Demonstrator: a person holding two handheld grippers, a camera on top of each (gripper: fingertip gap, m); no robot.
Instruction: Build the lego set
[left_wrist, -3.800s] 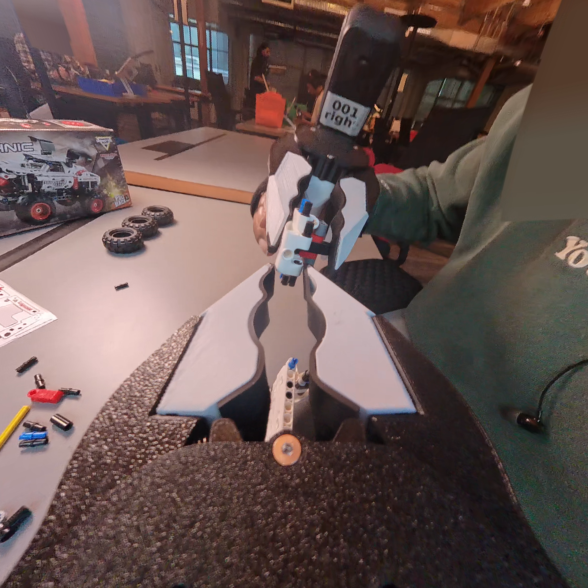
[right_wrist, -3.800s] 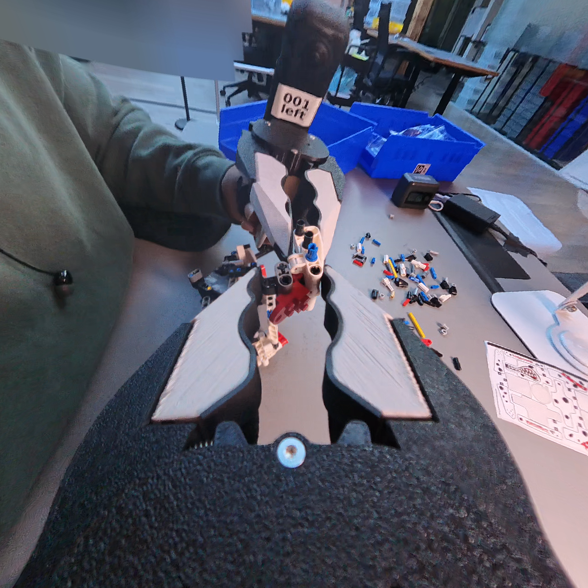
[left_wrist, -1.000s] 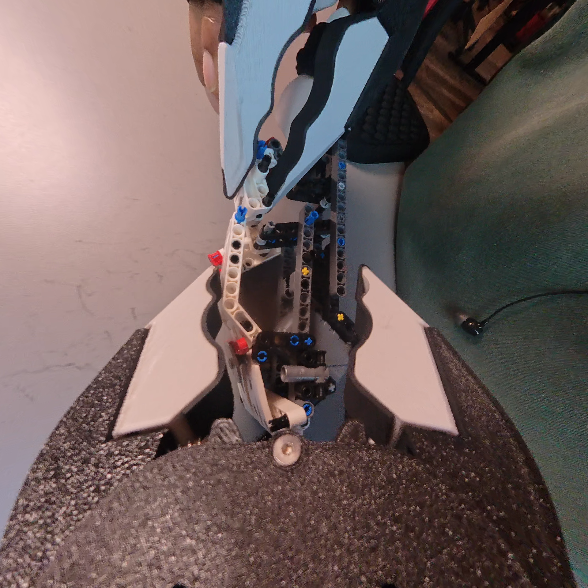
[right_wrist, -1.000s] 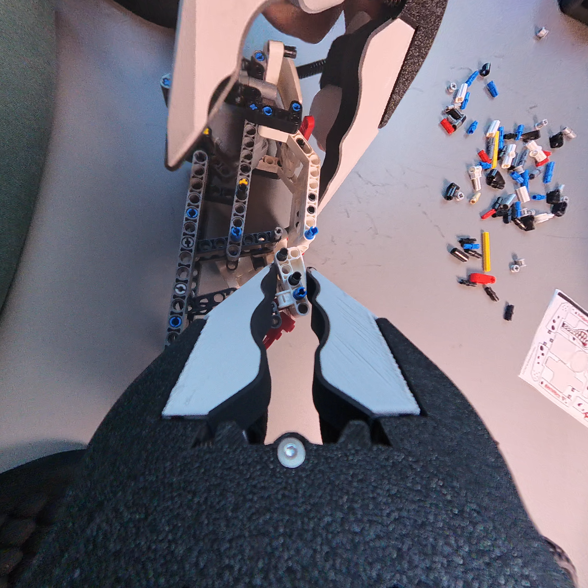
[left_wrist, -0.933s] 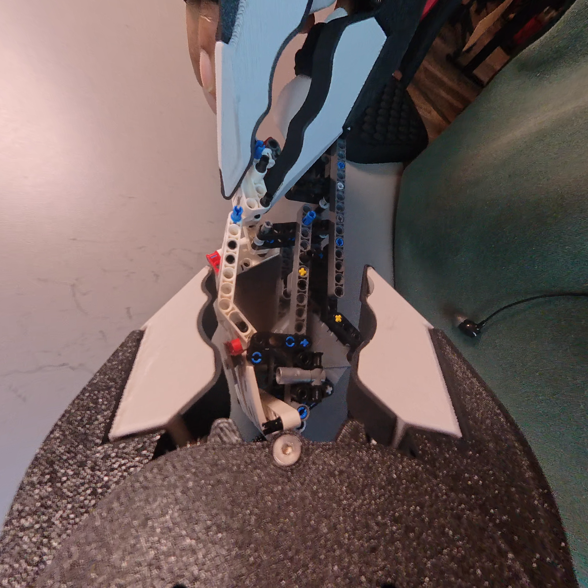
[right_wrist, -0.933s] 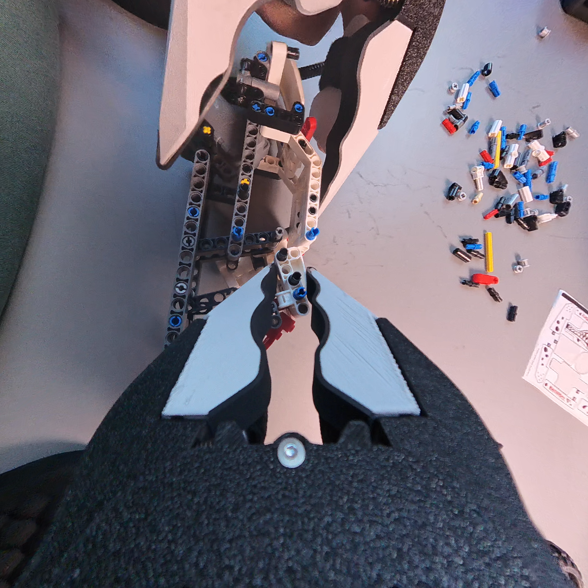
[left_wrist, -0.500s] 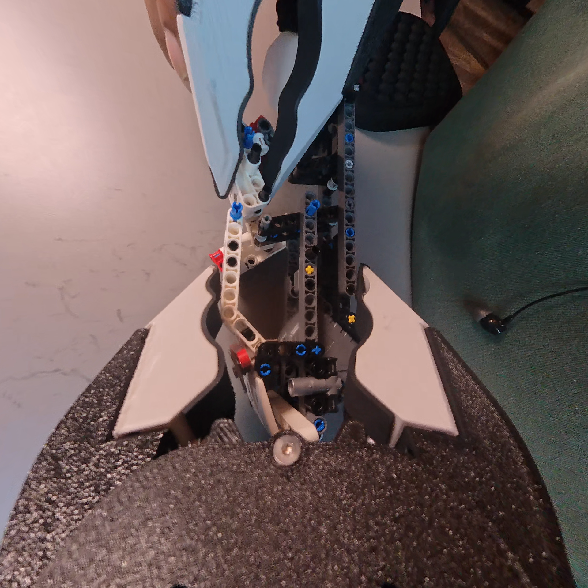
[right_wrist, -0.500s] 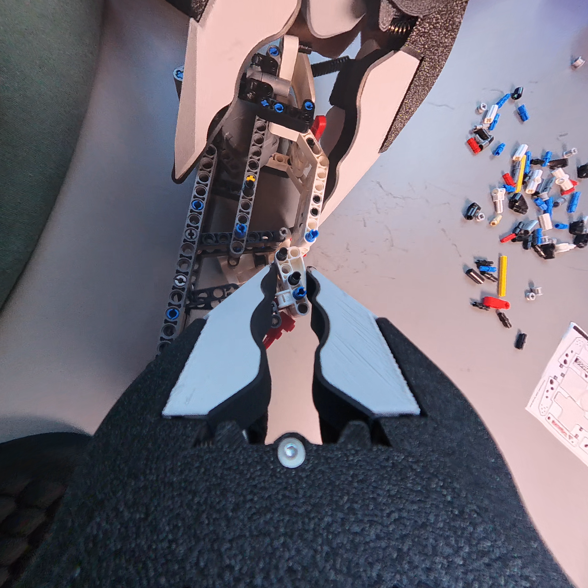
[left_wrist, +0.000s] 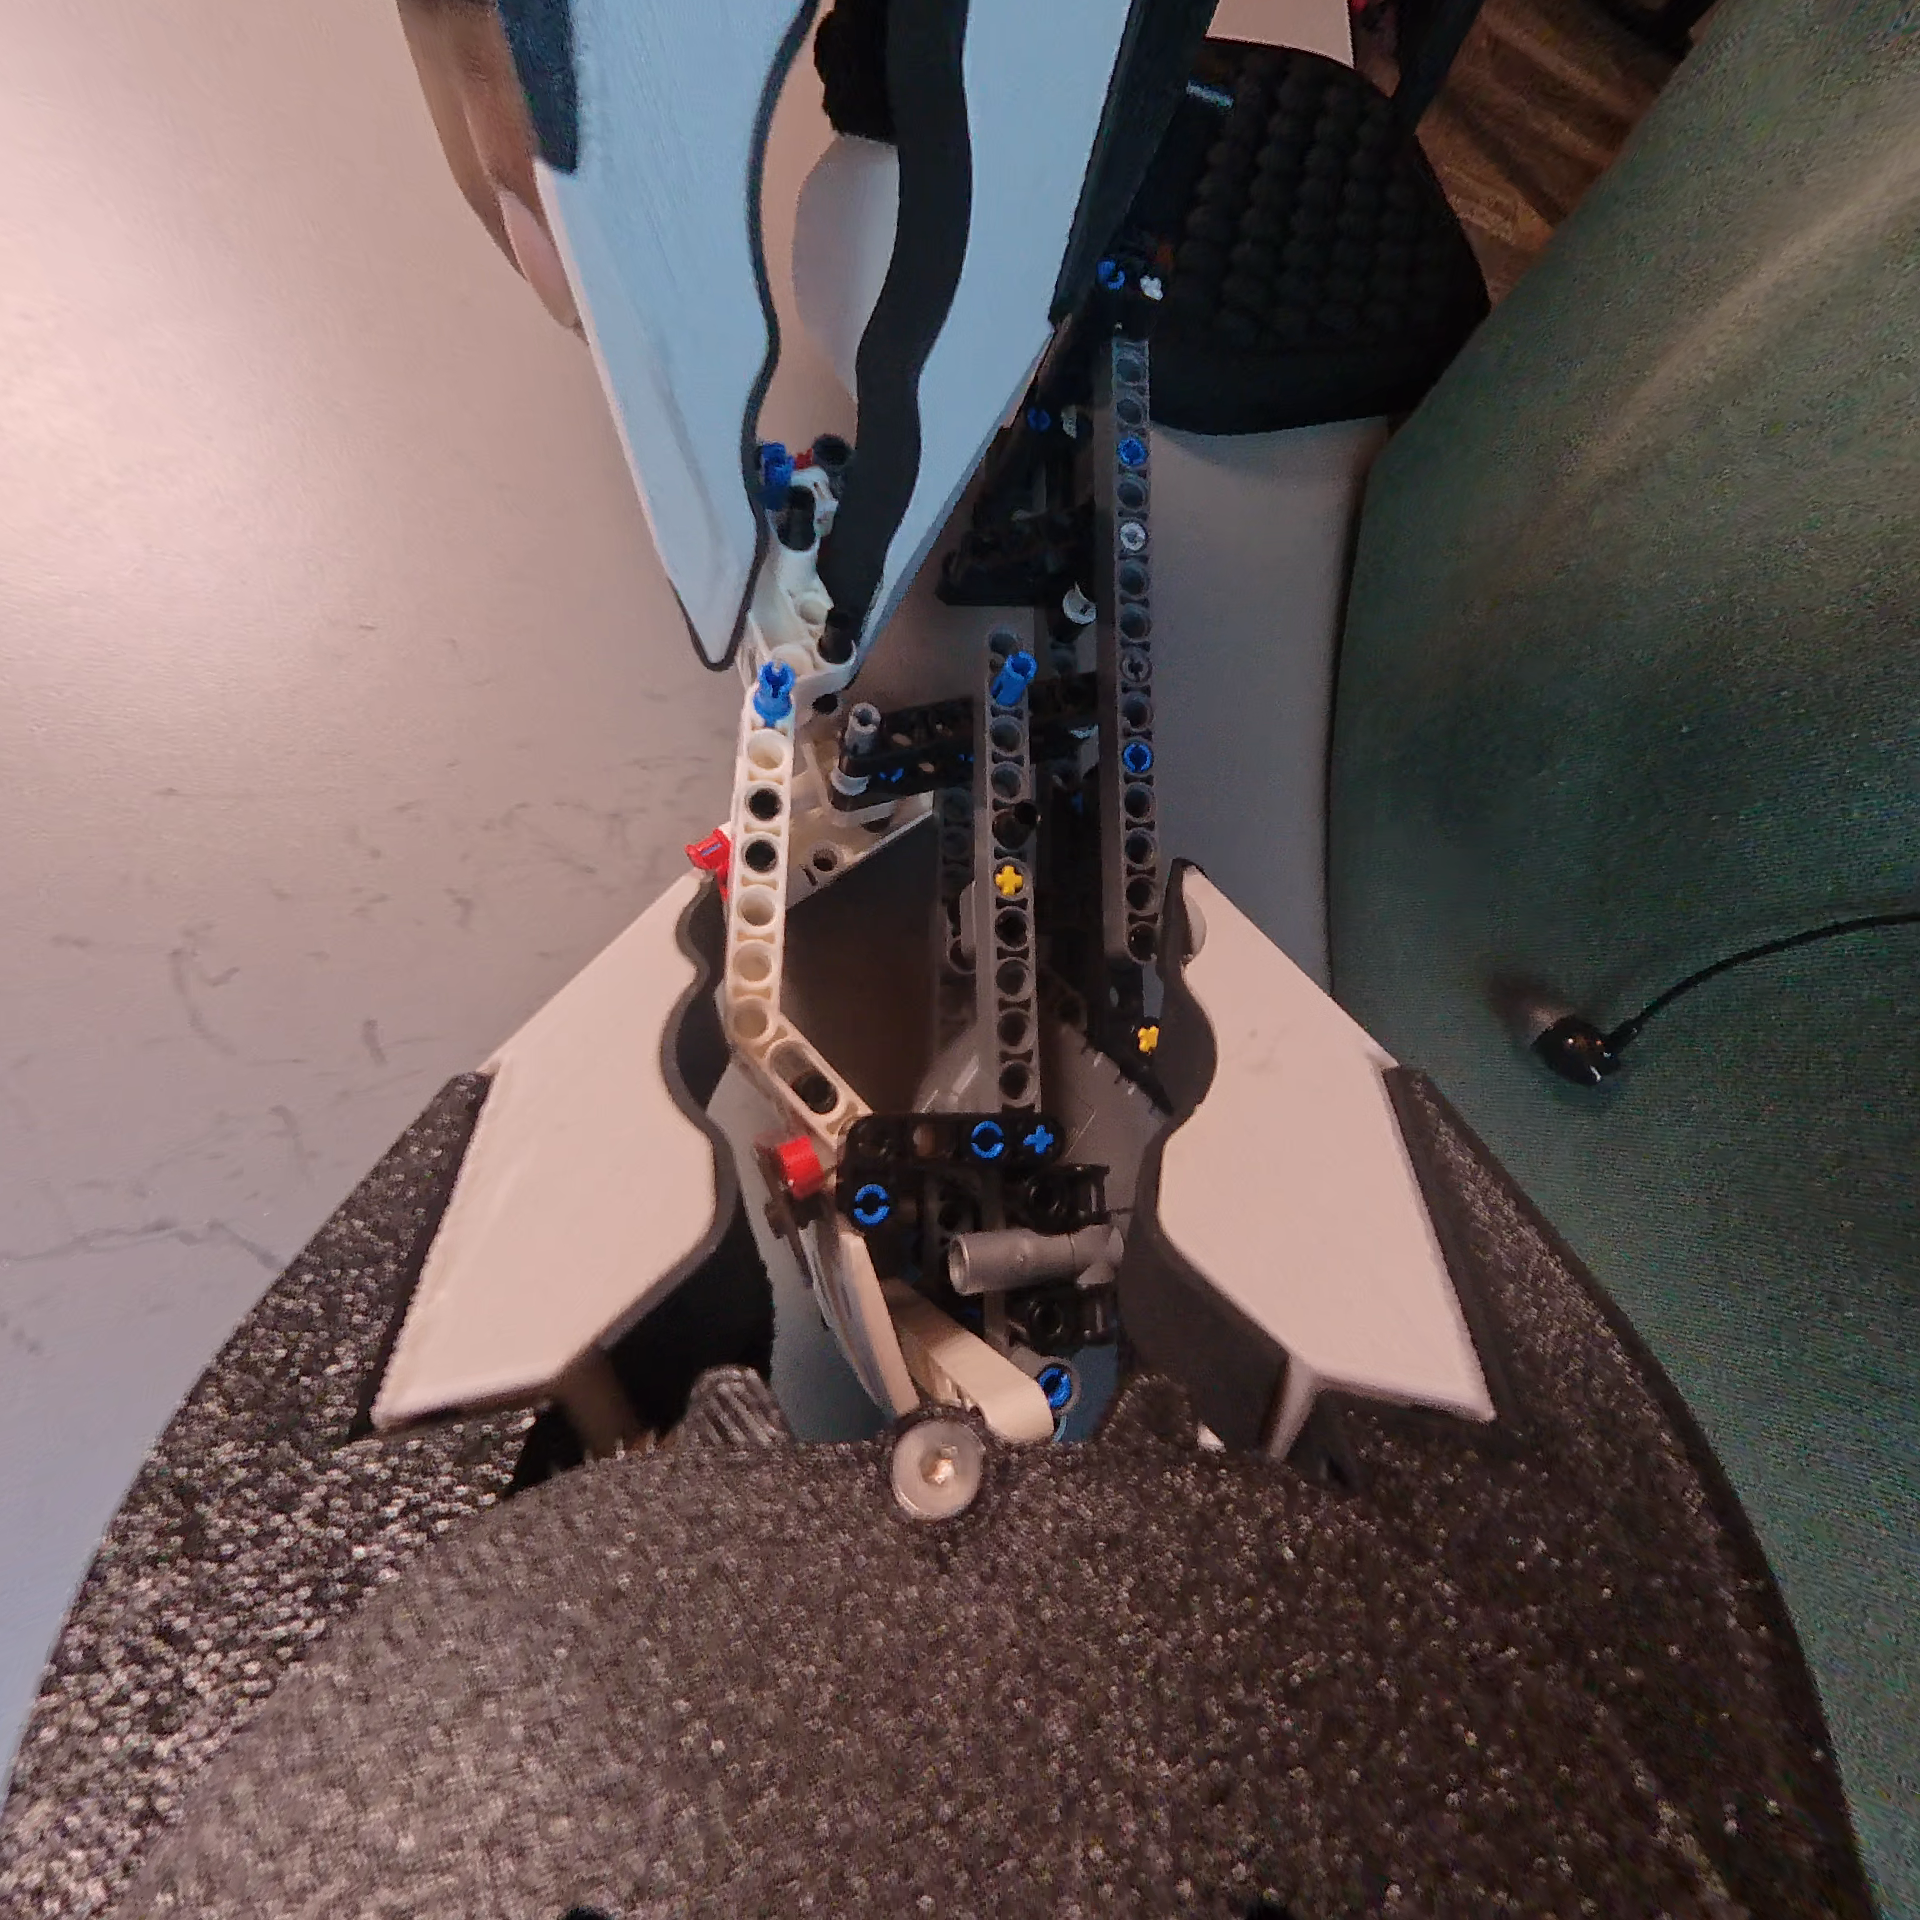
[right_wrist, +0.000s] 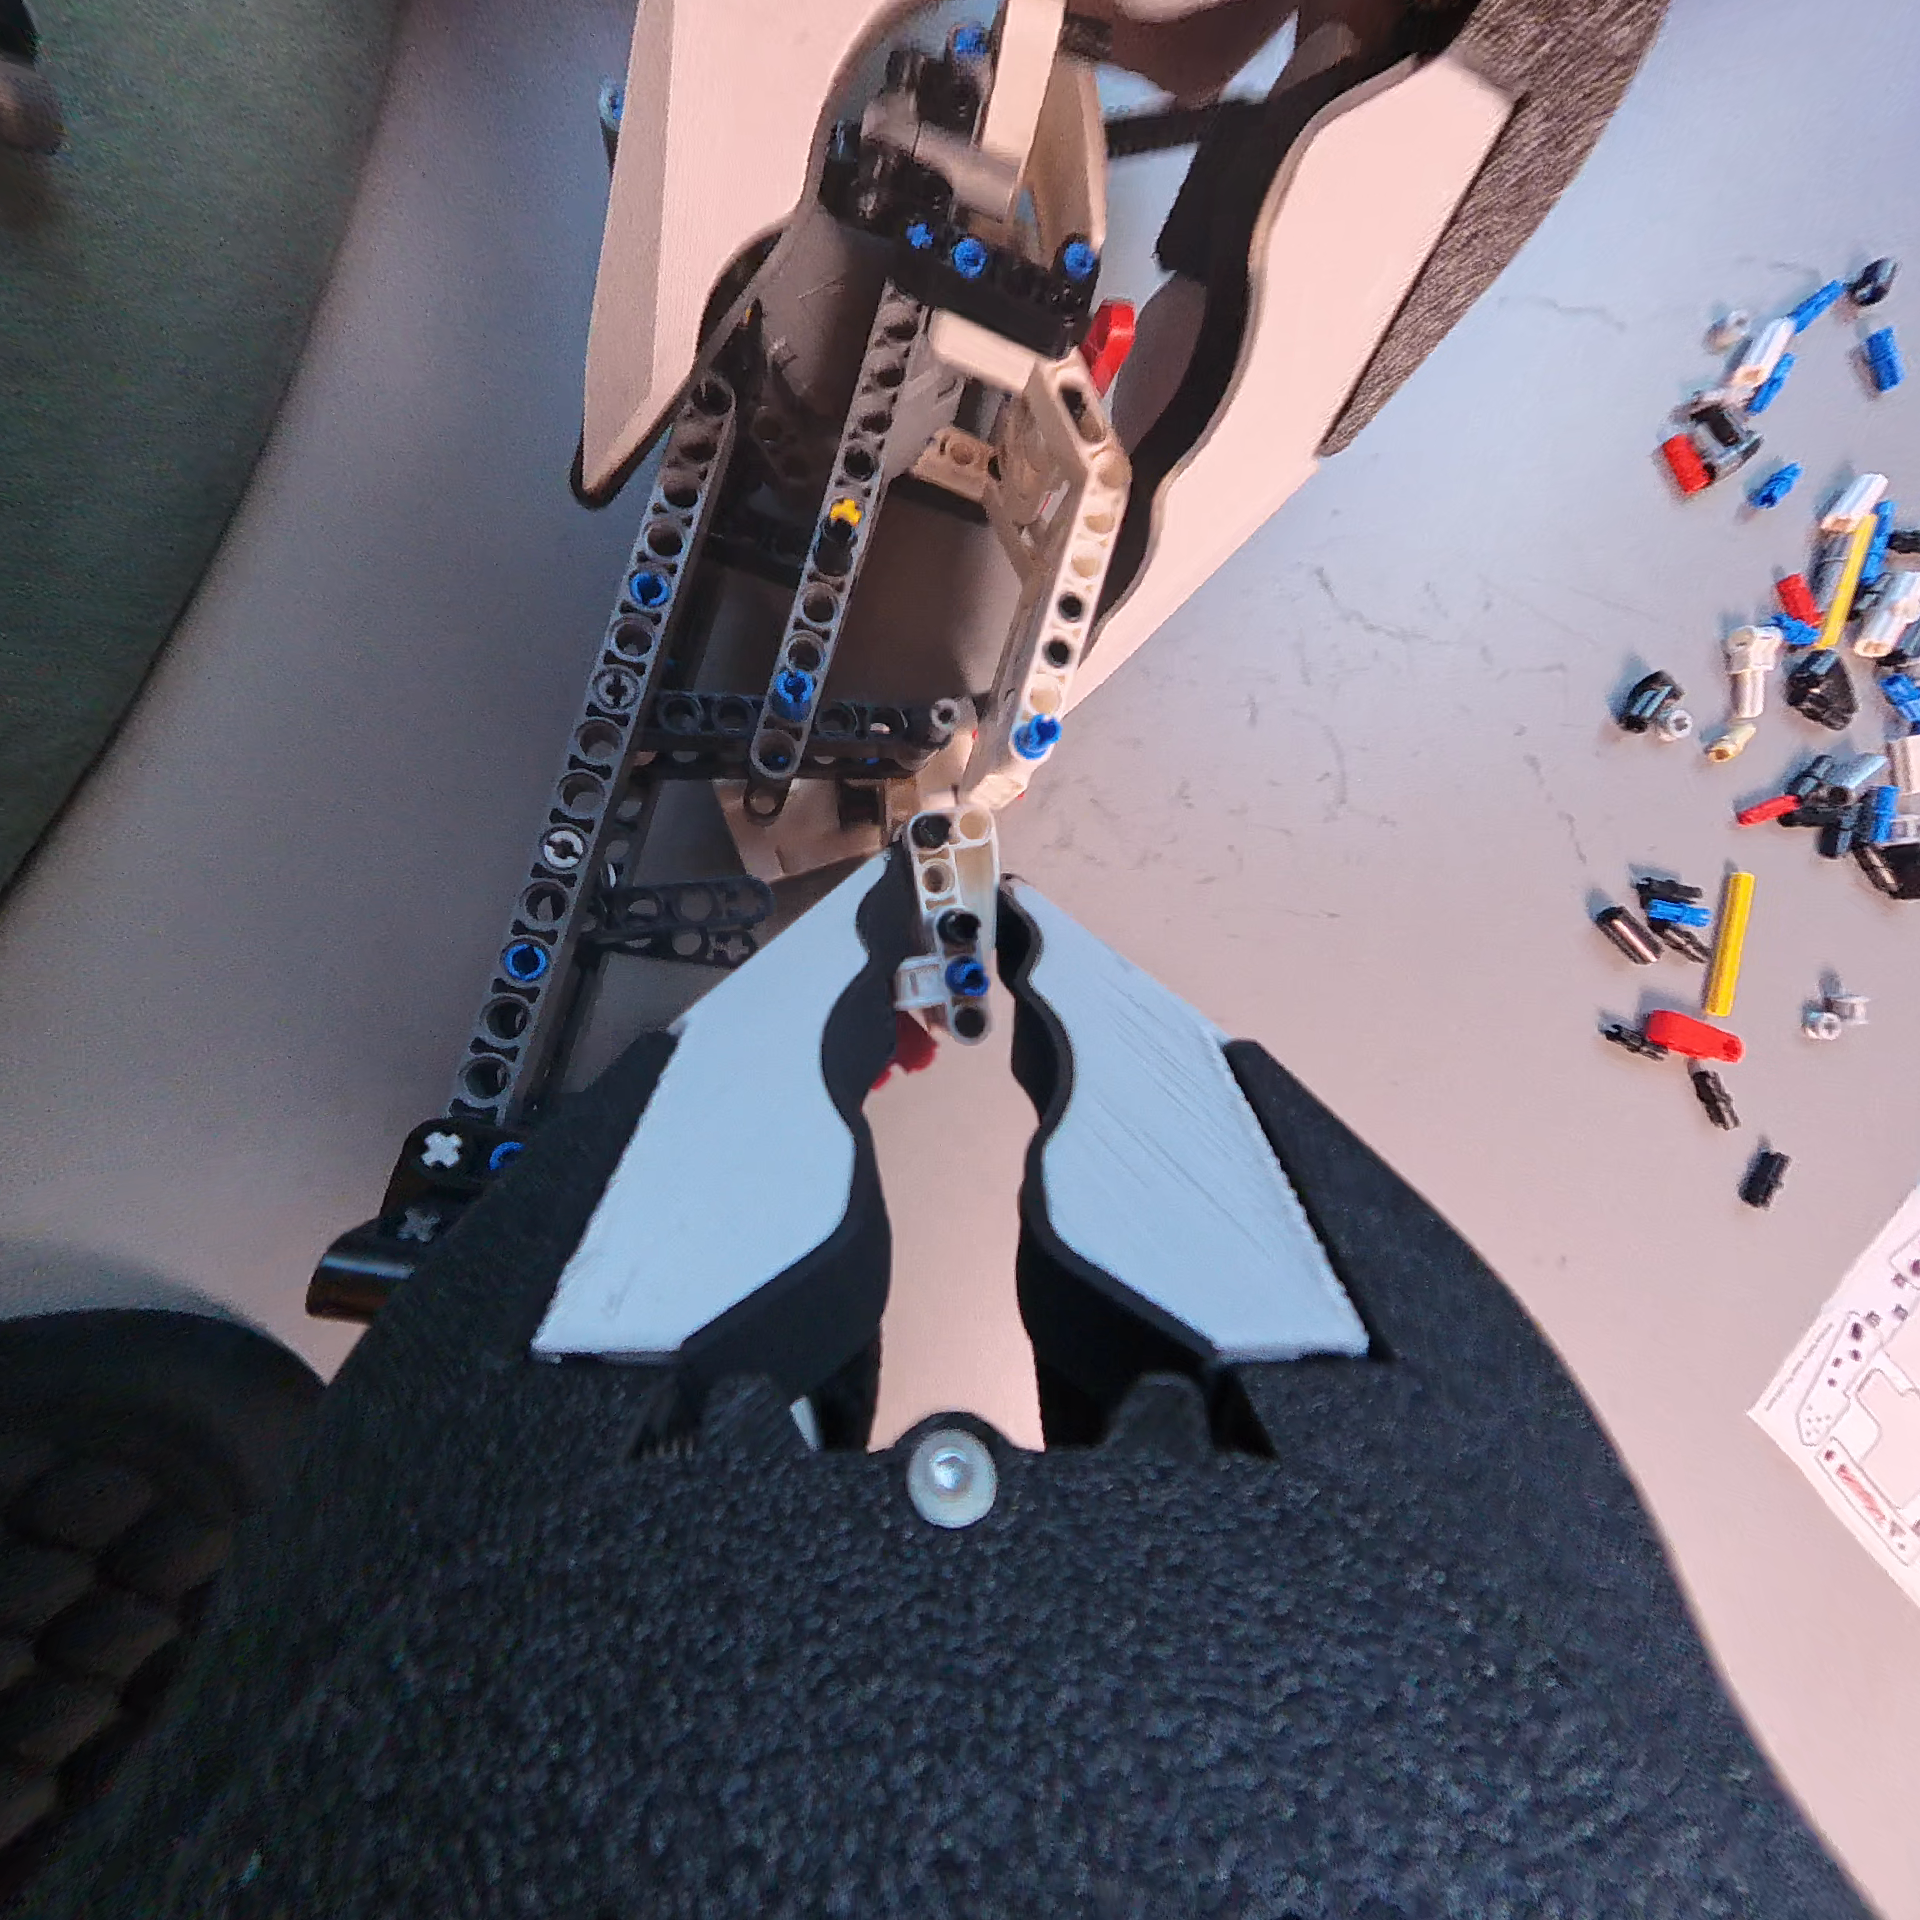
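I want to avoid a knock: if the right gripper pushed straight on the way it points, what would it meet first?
The right gripper is shut on a small white subassembly, whose tip already looks to touch the chassis frame's white beam. That frame comes first; the left gripper lies beyond, depth unclear.
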